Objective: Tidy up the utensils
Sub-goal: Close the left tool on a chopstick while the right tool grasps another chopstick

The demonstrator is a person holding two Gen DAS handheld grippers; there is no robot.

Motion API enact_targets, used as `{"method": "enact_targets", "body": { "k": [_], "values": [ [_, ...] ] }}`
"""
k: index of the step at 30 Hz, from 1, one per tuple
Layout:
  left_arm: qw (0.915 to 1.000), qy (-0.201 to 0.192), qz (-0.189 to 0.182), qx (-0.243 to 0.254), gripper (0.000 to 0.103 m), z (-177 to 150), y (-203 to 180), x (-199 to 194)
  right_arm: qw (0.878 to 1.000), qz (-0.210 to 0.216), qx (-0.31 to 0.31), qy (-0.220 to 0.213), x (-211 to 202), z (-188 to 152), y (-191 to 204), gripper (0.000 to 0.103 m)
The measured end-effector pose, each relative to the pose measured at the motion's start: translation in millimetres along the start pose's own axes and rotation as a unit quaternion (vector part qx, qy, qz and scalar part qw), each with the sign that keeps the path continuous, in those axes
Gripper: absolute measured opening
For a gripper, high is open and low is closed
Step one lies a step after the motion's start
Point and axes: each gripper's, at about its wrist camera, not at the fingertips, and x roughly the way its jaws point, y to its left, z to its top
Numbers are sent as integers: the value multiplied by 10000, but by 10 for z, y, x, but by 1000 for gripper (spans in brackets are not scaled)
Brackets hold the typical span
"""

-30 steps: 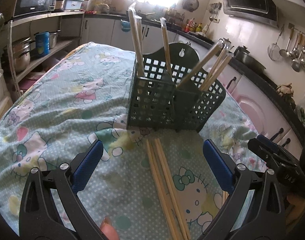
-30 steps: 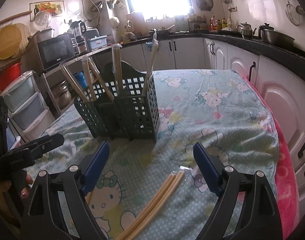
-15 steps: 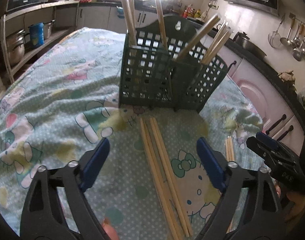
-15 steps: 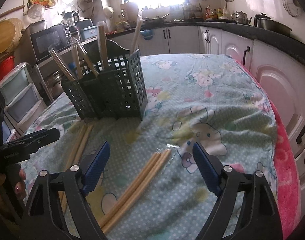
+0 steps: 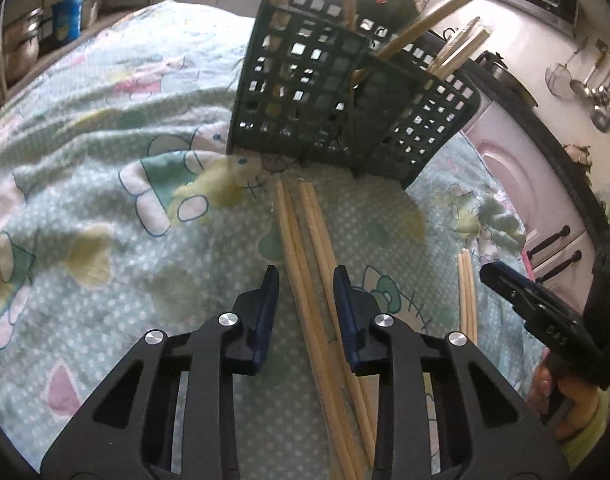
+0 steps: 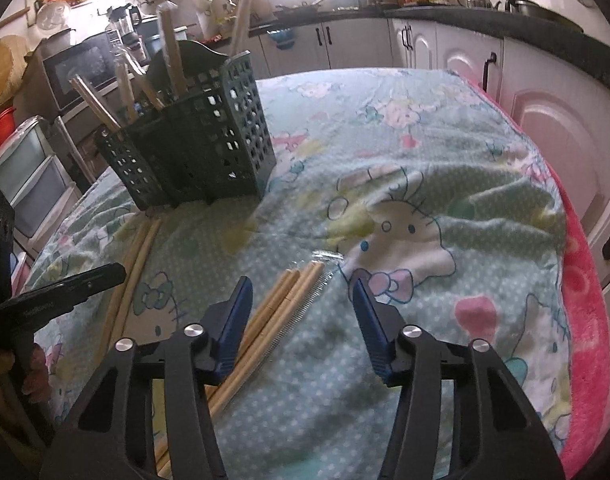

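- Legible writing is scarce. In the left wrist view the black body of the right gripper (image 5: pixel 501 276) carries embossed letters that look like "DAS"; in the right wrist view the black body of the left gripper (image 6: pixel 117 270) has a stamped word too small and blurred to read. The tablecloth (image 6: pixel 405 184) bears a cartoon cat print with bows, with no words on it.
- The left gripper (image 5: pixel 305 280) angles steeply down at the cloth, blue pads either side of a wrapped bundle of chopsticks (image 5: pixel 305 240) that runs from the near edge toward the basket. Its jaws are closing around the bundle; the left pad stands apart from the sticks, and whether the right pad touches them I cannot tell.
- The right gripper (image 6: pixel 301 292) also tilts down, lower over the cloth, above a second wrapped bundle (image 6: pixel 281 304) lying diagonally. Its jaws are closing with a wide gap; the bundle lies close by the left pad and the right pad stands well clear of it.
- A hand (image 5: pixel 569 404) clasps the right gripper's grip at the right edge of the left wrist view.
- The dark green lattice basket (image 6: pixel 209 136) stands on the far side of both bundles, holding several upright and leaning chopsticks (image 6: pixel 169 52).
- The left bundle's far end stops just short of the basket's foot.
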Motion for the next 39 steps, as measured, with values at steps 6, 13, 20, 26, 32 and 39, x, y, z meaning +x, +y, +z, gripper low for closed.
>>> {"method": "enact_targets", "body": {
  "k": [6, 13, 20, 26, 32, 39],
  "values": [
    [10000, 9, 52, -85, 14, 27, 48, 33, 9995, -57, 121, 298, 150, 28, -59, 37],
    [9999, 25, 125, -112, 14, 94, 48, 86, 9990, -103, 90, 429, 277, 99, -59, 36],
    [9997, 41, 154, -160, 14, 184, 75, 143, 9988, -93, 53, 488, 360, 181, -34, 31],
    [9996, 66, 98, -247, 14, 265, 121, 184, 9985, 57, 175, 517, 400, 231, -43, 17],
    [9996, 82, 97, -265, 14, 335, 143, 238, 9982, 173, 305, 481, 390, 268, -79, 11],
    [9996, 117, 134, -204, 8, 399, 139, 267, 9986, 343, 214, 332, 282, 301, 7, 9]
  ]
}}
